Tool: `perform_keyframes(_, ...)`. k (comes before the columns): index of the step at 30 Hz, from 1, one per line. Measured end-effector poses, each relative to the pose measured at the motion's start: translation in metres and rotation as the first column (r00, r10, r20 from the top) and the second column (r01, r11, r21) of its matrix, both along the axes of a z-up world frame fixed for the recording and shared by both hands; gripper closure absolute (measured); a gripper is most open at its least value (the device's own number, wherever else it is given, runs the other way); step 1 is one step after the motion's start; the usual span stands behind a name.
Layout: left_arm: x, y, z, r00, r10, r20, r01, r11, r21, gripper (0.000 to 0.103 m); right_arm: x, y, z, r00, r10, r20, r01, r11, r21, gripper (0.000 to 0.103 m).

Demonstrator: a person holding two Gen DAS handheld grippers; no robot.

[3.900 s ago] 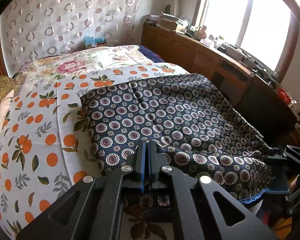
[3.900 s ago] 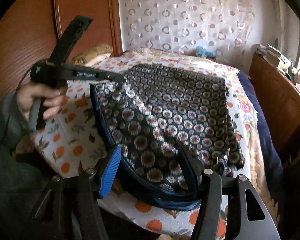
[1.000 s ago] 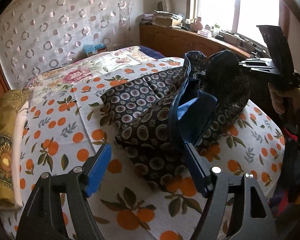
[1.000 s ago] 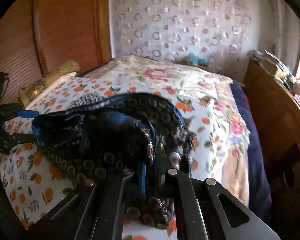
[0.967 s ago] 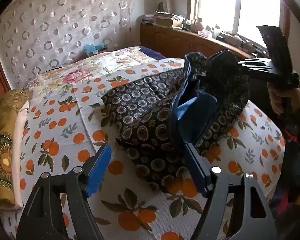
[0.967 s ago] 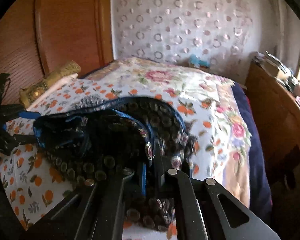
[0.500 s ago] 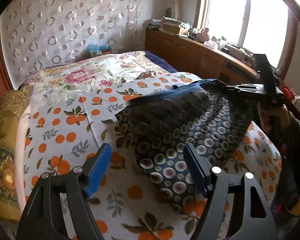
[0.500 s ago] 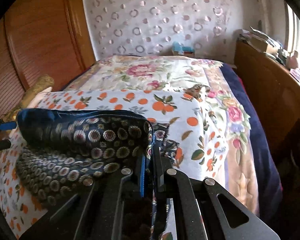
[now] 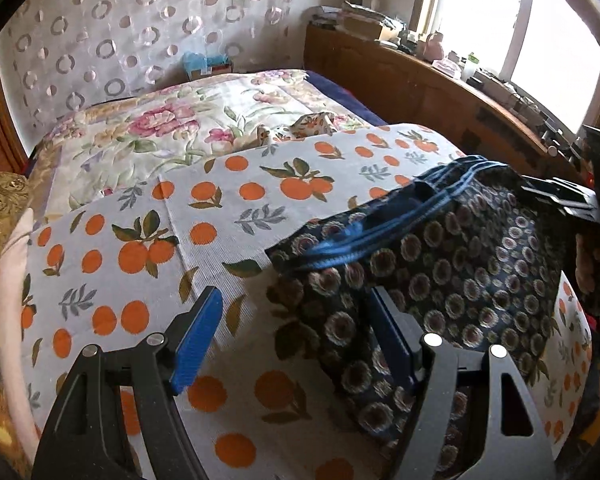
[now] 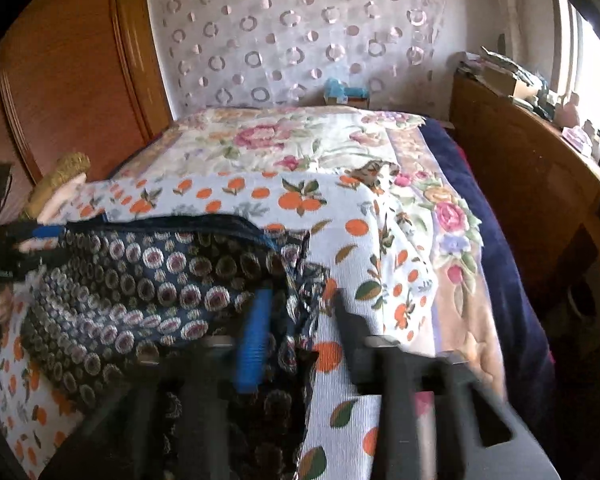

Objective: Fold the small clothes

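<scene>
While the dark patterned garment (image 9: 440,276) lies folded over on the bed, the left tongs (image 9: 296,336) stand wide apart above the orange-print bedspread (image 9: 204,216), gripping nothing. Between their blue pads (image 9: 196,336) only the spread shows at the left, and the garment's near corner reaches in by the right-hand finger; whether that finger touches the cloth cannot be told. Ahead and to the right of these tongs the garment's blue-edged band (image 9: 380,232) runs along its upper fold. Beyond it, at the far right, the other tool (image 9: 568,200) is seen from outside, with a person's hand (image 9: 584,264) below it. In the right wrist view, the right tongs (image 10: 300,320) are blurred and their jaws are opening. A loose hanging edge of the garment (image 10: 140,280) lies between them, close beside the left blue pad (image 10: 254,336), and the pads no longer press on it. Most of the cloth spreads to the left of these tongs, reaching toward the left tool (image 10: 0,240) at the frame's edge. Ahead of both tongs a floral quilt (image 10: 300,144) covers the far part of the bed, with a wooden sideboard (image 10: 540,200) to the right under the window and a circle-patterned curtain (image 10: 300,32) at the back.
</scene>
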State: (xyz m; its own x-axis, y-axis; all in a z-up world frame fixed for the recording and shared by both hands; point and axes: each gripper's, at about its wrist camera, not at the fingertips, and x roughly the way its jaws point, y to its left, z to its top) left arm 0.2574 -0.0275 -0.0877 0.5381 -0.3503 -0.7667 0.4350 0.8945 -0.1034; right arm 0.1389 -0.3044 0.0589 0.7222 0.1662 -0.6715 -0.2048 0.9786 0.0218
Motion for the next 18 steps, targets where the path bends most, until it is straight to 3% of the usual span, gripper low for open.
perform_keyframes(8,0.017,-0.002,-0.006,1.000,-0.012,-0.014,0.012,1.000,-0.004,0.028,-0.005,0.003,-0.005,0.999,-0.001,-0.033,0.001,1.000,0.012,0.036)
perform_keyframes(18,0.021,-0.005,-0.008,1.000,-0.023,-0.013,0.023,1.000,-0.010,0.028,0.003,-0.004,-0.016,0.996,0.011,-0.091,-0.007,0.999,0.049,0.034)
